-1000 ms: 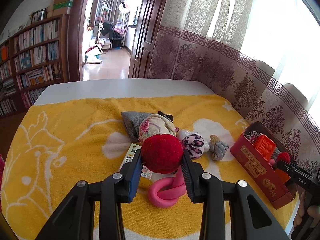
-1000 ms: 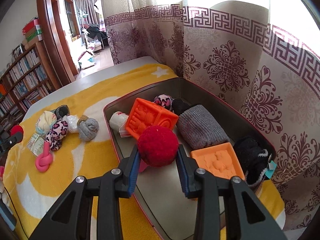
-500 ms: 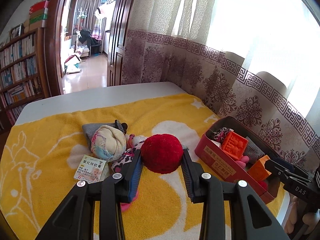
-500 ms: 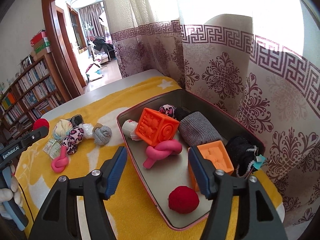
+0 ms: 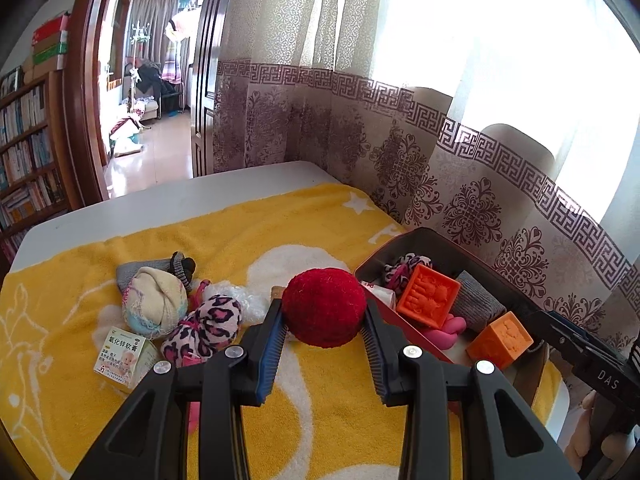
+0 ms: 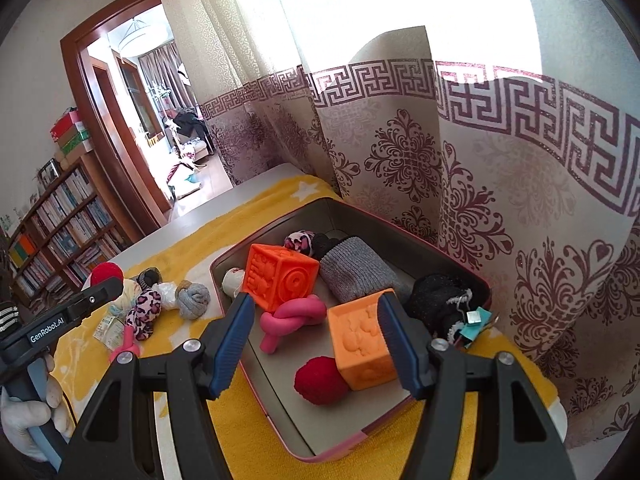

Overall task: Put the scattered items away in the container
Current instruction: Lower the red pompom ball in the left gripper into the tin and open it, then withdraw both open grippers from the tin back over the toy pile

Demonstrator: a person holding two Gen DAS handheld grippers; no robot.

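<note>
Red ball (image 6: pixel 320 380) dropped in tin (image 6: pixel 276 412), right claw (image 6: pixel 316 340) empty

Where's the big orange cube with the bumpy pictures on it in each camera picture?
Left wrist view: the orange cube sits right of centre, inside the red tin, behind the pink knot.
Right wrist view: the same cube is mid-frame, at the tin's far left end.
Shared landmark: the pink knot lies in front of the cube.

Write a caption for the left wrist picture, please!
Left gripper carries a red pom-pom ball toward the toy-filled tin.
</note>
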